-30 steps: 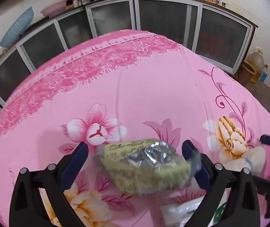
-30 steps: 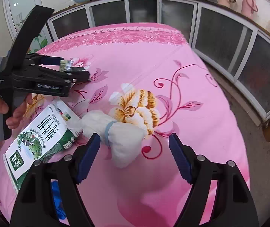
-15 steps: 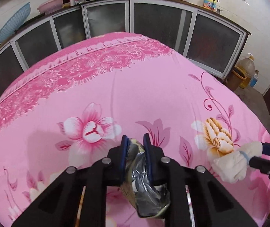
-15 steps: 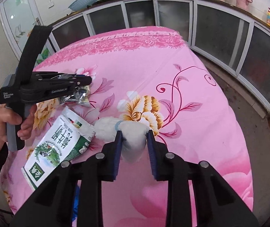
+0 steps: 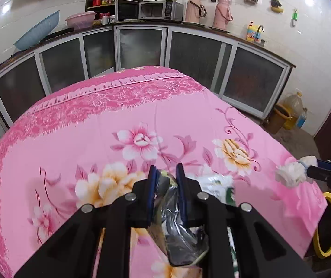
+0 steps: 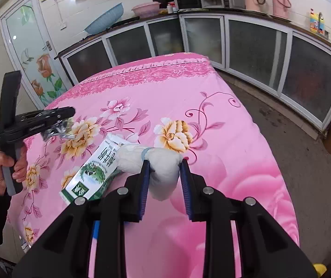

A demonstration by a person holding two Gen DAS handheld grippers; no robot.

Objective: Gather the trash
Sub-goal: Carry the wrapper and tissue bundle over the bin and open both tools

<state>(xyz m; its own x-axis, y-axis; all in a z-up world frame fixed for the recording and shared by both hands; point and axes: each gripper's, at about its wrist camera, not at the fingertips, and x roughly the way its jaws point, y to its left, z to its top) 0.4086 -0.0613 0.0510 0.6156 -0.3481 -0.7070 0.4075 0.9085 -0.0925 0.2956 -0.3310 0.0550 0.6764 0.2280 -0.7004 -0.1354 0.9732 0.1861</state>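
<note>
Two claws, three pieces of trash, one surface under a pink floral cloth (image 6: 223, 120).

Left claw (image 5: 167, 180): jaws nearly together, clamped on one crumpled foil wrapper (image 5: 177, 238), olive outside and silver inside. The wrapper hangs down from between the blue pads, clear of the cloth. In the right wrist view this claw (image 6: 69, 113) appears at left, gripped by one hand (image 6: 3, 171) in a dark sleeve, with the wrapper (image 6: 59, 131) dangling below its tips.

Right claw (image 6: 164, 169): jaws narrowly apart, pressed on one white wad (image 6: 151, 162) bound by a pale blue band; one lobe sits between the pads, the other juts out to the left. In the left wrist view the same claw (image 5: 313, 169) enters from the right edge with the wad (image 5: 293, 170) at its tip, above the cloth's right edge.

One green-and-white carton (image 6: 95, 171) lies flat on the cloth, in no claw, just left of the wad and partly overlapped by it in the view; in the left wrist view it (image 5: 216, 185) shows just beyond the right finger.

One yellow-rimmed bin (image 5: 327, 224) stands off the right edge of the surface.

Background: one run of glass-fronted cabinets (image 5: 142, 46), two microwaves (image 5: 160, 10), two pink flasks (image 5: 221, 12).
</note>
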